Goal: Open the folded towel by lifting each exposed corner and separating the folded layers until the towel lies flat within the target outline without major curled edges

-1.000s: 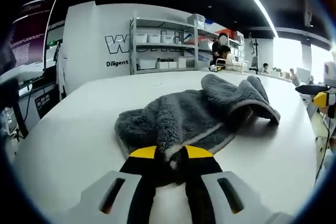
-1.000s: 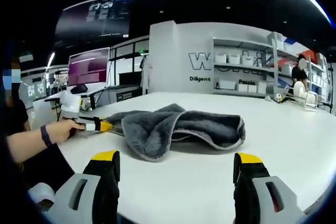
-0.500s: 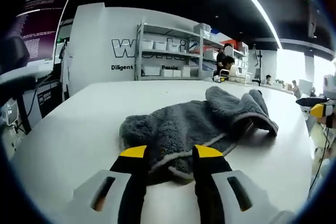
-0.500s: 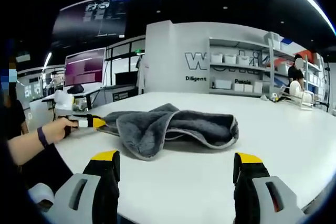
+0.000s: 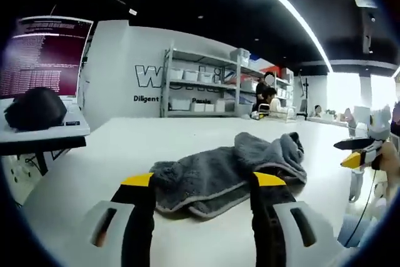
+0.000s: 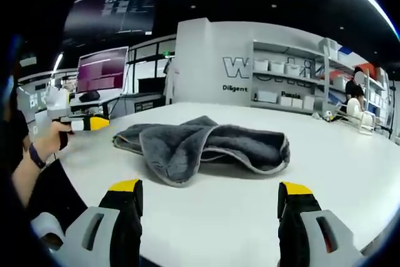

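Observation:
A grey fluffy towel point(image 5: 228, 170) lies bunched and folded on the white table point(image 5: 94, 167); its light-trimmed edge faces my left gripper point(image 5: 203, 181), which stands open just short of it, touching nothing. In the right gripper view the same towel point(image 6: 200, 145) rests mid-table, folded over with a curled lip at its right end. My right gripper point(image 6: 209, 187) is open and well back from the towel. The left gripper point(image 6: 84, 123), held by a hand, shows at the left there, clear of the towel. The right gripper point(image 5: 359, 154) appears at the far right of the left gripper view.
Shelving with white bins point(image 5: 200, 89) stands against the back wall. A monitor point(image 5: 40, 54) and a dark object point(image 5: 34, 107) sit on a desk to the left. Seated people point(image 5: 269, 95) are far behind. The table edge point(image 6: 81, 186) runs close to the person's arm point(image 6: 28, 161).
My left gripper has let go of the towel's near edge, opened and pulled back off it. The towel has dropped flat at that end. The right gripper stays open and nearly still.

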A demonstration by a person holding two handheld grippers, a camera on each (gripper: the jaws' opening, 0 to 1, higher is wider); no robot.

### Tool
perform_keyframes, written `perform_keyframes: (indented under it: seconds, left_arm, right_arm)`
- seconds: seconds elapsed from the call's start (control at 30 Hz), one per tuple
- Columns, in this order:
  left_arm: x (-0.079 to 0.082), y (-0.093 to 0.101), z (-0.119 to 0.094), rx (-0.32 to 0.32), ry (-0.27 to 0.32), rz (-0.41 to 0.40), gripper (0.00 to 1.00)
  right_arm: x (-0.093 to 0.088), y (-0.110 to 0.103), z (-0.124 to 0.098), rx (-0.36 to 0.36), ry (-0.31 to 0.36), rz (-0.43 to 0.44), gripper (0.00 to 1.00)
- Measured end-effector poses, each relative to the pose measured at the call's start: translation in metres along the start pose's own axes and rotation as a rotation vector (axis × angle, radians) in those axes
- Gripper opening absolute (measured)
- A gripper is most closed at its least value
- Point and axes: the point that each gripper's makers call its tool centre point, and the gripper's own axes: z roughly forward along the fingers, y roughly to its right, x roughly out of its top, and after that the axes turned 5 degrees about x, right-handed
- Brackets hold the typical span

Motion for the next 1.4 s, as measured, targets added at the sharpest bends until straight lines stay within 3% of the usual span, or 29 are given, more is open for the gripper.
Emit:
perform_keyframes:
  seconds: [0.13, 0.23, 0.4, 0.47, 0.53, 0.6, 0.8, 0.97, 1.07, 1.23, 1.27, 1.4]
  left_arm:
    - [0.005, 0.012, -0.016, -0.042, 0.017, 0.001, 0.69]
    - [0.018, 0.021, -0.022, -0.069, 0.084, 0.015, 0.69]
    - [0.032, 0.036, -0.039, -0.107, 0.119, 0.016, 0.72]
    - [0.038, 0.034, -0.043, -0.092, 0.146, 0.04, 0.73]
    - [0.044, 0.022, -0.045, -0.036, 0.151, 0.063, 0.79]
    - [0.047, 0.021, -0.047, -0.031, 0.155, 0.079, 0.86]
    - [0.045, 0.03, -0.053, -0.075, 0.094, 0.095, 0.92]
    - [0.04, 0.059, -0.063, -0.168, 0.044, 0.134, 0.95]
    - [0.038, 0.068, -0.068, -0.178, 0.022, 0.167, 0.97]
    - [0.048, 0.074, -0.077, -0.143, 0.041, 0.176, 0.98]
    - [0.048, 0.075, -0.078, -0.146, 0.04, 0.177, 0.98]
    - [0.041, 0.076, -0.077, -0.152, -0.003, 0.178, 0.98]
  right_arm:
    - [-0.001, -0.003, 0.003, -0.003, -0.013, -0.007, 0.91]
    - [-0.003, -0.007, 0.007, -0.007, -0.02, -0.012, 0.9]
    - [-0.003, -0.025, 0.017, 0.026, -0.032, -0.022, 0.9]
    - [-0.002, -0.031, 0.02, 0.037, -0.035, -0.032, 0.9]
    - [0.0, -0.037, 0.023, 0.051, -0.029, -0.043, 0.9]
    - [0.001, -0.039, 0.024, 0.058, -0.026, -0.043, 0.9]
    - [-0.001, -0.039, 0.03, 0.067, -0.047, -0.06, 0.9]
    - [-0.002, -0.046, 0.036, 0.154, -0.044, -0.043, 0.89]
    - [-0.003, -0.048, 0.039, 0.195, -0.042, -0.03, 0.89]
    - [-0.003, -0.054, 0.045, 0.256, -0.081, -0.18, 0.89]
    - [-0.003, -0.055, 0.045, 0.258, -0.086, -0.191, 0.89]
    - [0.0, -0.052, 0.051, 0.227, -0.125, -0.375, 0.88]
